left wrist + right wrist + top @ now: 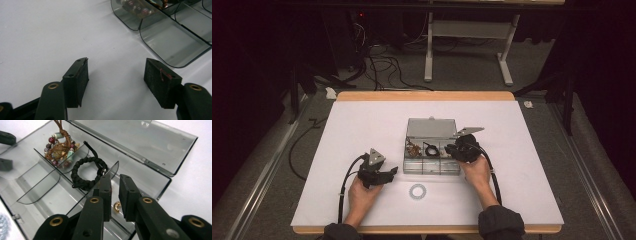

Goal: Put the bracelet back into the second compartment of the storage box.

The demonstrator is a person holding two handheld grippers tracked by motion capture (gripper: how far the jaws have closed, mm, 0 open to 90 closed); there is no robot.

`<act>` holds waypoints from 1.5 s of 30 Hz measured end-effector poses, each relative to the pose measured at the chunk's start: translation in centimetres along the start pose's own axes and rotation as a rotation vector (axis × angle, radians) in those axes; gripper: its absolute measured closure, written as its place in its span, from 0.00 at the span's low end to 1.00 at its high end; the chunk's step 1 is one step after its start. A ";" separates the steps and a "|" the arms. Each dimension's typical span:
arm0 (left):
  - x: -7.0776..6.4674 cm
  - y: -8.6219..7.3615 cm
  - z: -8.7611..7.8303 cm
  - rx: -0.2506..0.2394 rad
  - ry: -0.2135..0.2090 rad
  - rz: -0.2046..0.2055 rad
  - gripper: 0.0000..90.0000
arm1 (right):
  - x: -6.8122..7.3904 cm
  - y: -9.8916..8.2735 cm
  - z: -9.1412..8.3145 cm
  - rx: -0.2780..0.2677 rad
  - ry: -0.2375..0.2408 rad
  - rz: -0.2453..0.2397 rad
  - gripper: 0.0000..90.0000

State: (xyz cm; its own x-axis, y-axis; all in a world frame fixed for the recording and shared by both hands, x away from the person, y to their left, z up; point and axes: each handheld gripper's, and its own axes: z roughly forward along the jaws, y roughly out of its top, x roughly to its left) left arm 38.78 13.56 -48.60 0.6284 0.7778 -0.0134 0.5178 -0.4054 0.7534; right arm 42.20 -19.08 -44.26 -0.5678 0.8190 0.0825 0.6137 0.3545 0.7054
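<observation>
High view: a clear plastic compartment box (432, 150) stands open at the middle of the white tabletop (362, 125), its lid tilted up at the far side. The right hand-held gripper (451, 148) hangs over the box's right end, and the left hand-held gripper (393, 171) rests low over the tabletop just left of the box. A pale ring-shaped bracelet (417, 191) lies on the tabletop in front of the box, between the two hands. Left gripper view: the left hand-held gripper (116, 75) stands wide, nothing between its pads, bare tabletop (50, 32) beneath; the rounded front corner of the box (172, 47) lies just beyond. Right gripper view: the right hand-held gripper (114, 192) is narrow, a slim gap between its pads, with nothing gripped; it points down into the right-hand compartment of the box (160, 152). A small gold earring (116, 206) lies on that compartment's floor, just below the fingertips; whether it touches them cannot be told. A black braided bracelet (87, 171) lies in the middle compartment, a beaded brown cord bracelet (60, 151) in the next one.
</observation>
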 end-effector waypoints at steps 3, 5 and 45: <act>0.0 0.0 0.0 0.000 0.000 0.000 0.41 | -0.1 -0.2 -0.8 -0.022 0.000 0.000 0.91; 0.0 0.0 0.0 0.000 -0.001 0.000 0.41 | -0.4 -0.5 -1.3 -0.036 -0.002 0.004 0.91; 0.0 0.1 0.0 0.005 -0.002 -0.001 0.40 | -4.3 -9.9 -5.1 -0.043 -0.267 0.111 0.59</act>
State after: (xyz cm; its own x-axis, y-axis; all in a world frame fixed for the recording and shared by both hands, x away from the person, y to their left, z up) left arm 38.85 13.53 -48.56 0.6293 0.7770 -0.0156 0.5215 -0.4073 0.7498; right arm 35.73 -28.39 -48.00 -0.3305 0.9435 -0.0236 0.6372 0.2415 0.7318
